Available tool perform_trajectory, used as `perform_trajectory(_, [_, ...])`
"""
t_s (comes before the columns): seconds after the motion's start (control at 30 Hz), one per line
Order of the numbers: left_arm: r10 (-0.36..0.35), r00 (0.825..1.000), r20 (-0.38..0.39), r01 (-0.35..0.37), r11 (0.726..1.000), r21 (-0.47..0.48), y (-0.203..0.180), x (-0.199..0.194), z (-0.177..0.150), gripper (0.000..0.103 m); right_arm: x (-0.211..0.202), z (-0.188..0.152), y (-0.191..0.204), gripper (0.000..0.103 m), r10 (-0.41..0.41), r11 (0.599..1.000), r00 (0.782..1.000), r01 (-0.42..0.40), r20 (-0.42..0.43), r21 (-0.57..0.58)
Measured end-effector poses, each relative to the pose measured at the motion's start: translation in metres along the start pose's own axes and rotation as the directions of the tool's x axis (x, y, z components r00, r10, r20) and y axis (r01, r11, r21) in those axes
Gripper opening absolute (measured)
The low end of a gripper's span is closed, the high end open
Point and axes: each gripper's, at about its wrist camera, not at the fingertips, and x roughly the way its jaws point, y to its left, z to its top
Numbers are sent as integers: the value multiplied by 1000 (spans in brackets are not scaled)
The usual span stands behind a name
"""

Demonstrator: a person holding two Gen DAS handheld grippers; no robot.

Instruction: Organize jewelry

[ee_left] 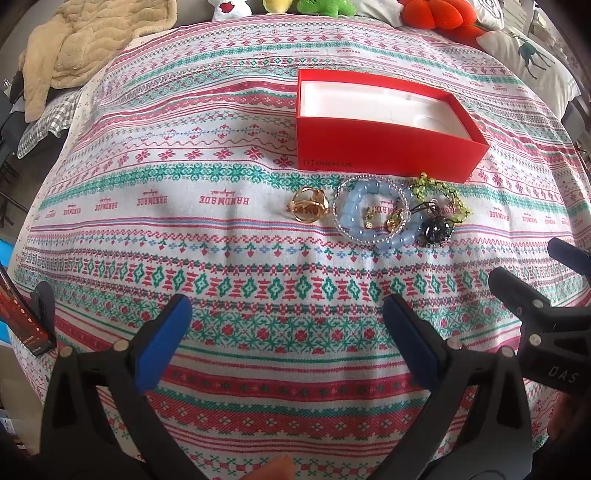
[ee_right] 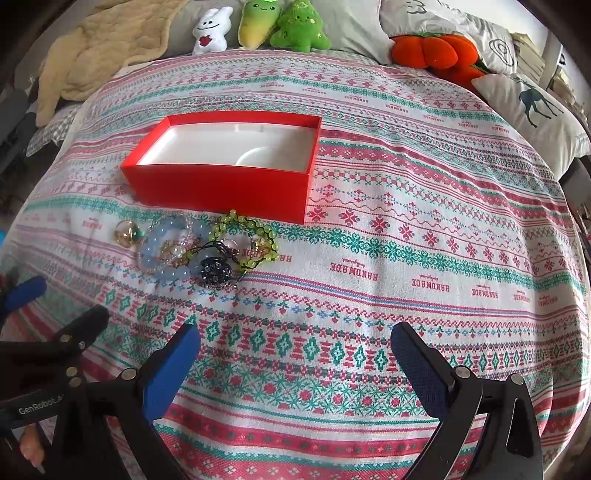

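Observation:
An open red box (ee_left: 384, 147) with a white empty inside stands on the patterned cloth; it also shows in the right wrist view (ee_right: 221, 192). In front of it lies a jewelry pile: a gold ring (ee_left: 309, 204), a blue bead bracelet (ee_left: 380, 238) inside a clear beaded ring, small gold pieces, a dark brooch (ee_left: 437, 229) and a yellow-green bead bracelet (ee_left: 454, 195). The pile shows in the right wrist view too: blue bracelet (ee_right: 170, 275), green bracelet (ee_right: 255, 225), brooch (ee_right: 216, 275). My left gripper (ee_left: 286, 314) is open and empty, short of the pile. My right gripper (ee_right: 295, 341) is open and empty, to the pile's right.
Plush toys (ee_right: 280, 26) and an orange plush (ee_right: 436, 50) line the far edge. A deer-print pillow (ee_right: 535, 110) lies at the far right. A beige blanket (ee_left: 85, 40) lies at the far left. A dark red object (ee_left: 22, 317) sits at the left edge.

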Motion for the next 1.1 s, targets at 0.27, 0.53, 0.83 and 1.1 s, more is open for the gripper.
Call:
perform_trajectory(0.27, [0, 1000, 0, 0, 1000, 1, -1, -1, 1, 103, 1, -1, 0, 103, 0, 1000, 1000, 0, -2, 1])
perform_trajectory(0.53, [1, 1000, -1, -1, 1000, 2, -1, -1, 1, 103, 2, -2, 1, 103, 0, 1000, 1000, 0, -1, 2])
perform_trajectory(0.83, [1, 1000, -1, -1, 1000, 2, -1, -1, 1, 103, 2, -4, 2, 103, 0, 1000, 1000, 0, -2, 3])
perform_trajectory(1.1, [-7, 1000, -4, 7, 1000, -2, -2, -1, 0, 103, 3, -3, 2, 103, -1, 1000, 1000, 1, -3, 3])
